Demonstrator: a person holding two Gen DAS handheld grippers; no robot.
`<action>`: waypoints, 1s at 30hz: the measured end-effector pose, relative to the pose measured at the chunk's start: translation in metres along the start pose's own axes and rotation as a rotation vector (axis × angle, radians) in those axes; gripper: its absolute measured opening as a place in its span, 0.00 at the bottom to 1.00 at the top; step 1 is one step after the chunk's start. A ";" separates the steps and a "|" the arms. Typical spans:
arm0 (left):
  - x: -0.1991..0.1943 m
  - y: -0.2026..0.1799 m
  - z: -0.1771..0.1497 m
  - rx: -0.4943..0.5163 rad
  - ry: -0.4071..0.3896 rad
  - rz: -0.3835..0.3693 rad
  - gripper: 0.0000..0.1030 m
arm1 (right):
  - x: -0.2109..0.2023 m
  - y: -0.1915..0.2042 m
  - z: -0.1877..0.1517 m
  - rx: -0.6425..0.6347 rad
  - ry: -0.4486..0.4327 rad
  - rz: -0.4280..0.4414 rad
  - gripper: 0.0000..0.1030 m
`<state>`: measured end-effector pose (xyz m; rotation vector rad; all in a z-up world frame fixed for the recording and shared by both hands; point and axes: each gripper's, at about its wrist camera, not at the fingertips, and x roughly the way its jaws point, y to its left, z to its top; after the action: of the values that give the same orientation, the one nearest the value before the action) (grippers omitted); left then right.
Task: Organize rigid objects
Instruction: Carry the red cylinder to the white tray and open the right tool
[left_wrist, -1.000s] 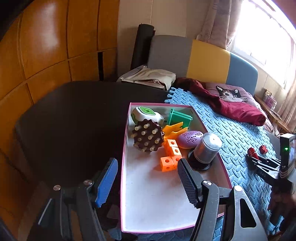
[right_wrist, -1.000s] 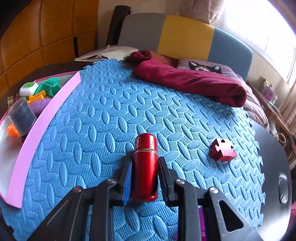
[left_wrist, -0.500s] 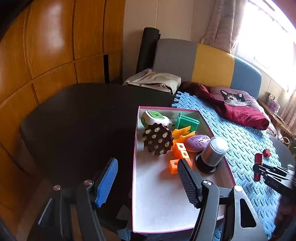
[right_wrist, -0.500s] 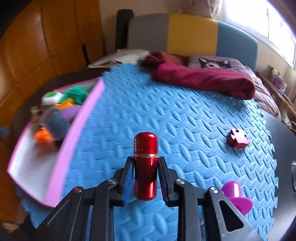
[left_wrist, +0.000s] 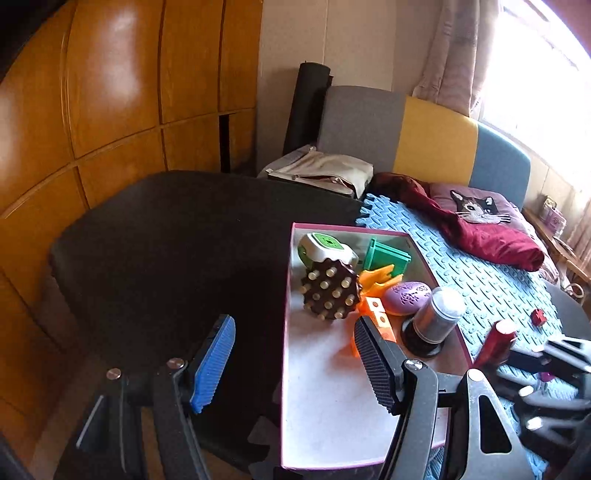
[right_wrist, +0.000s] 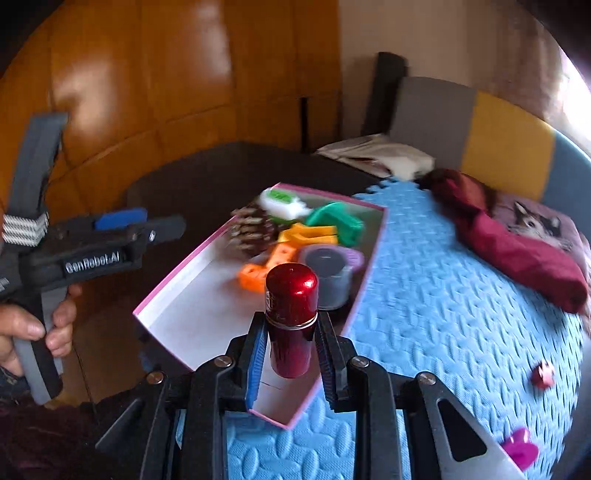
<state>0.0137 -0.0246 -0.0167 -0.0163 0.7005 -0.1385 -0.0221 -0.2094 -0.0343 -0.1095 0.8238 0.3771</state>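
Since the earlier frame, the right gripper had swung from over the blue embossed foam mat to above the near corner of the shallow pink-rimmed white cardboard box. Its ribbed pads pinched a glossy red metal cylinder with a domed cap, held upright and clear of the box floor. The left gripper hovered at the box's near left edge, jaws spread and empty. Inside the box's far end lay a brown studded wooden disc, orange plastic cubes, a purple oval soap-like piece and a grey domed canister. A small red cross-shaped piece rested on the mat, right of the box.
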 end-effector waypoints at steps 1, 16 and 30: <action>0.000 0.001 0.001 0.000 -0.002 0.004 0.66 | 0.012 0.005 0.001 -0.025 0.025 0.000 0.25; 0.002 0.007 -0.001 -0.004 0.004 0.010 0.66 | 0.077 -0.011 -0.004 -0.050 0.133 -0.136 0.28; 0.000 0.004 -0.002 0.005 0.001 0.009 0.67 | 0.060 -0.015 -0.003 0.058 0.098 -0.075 0.44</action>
<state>0.0129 -0.0209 -0.0182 -0.0081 0.7016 -0.1319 0.0184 -0.2074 -0.0810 -0.1049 0.9241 0.2784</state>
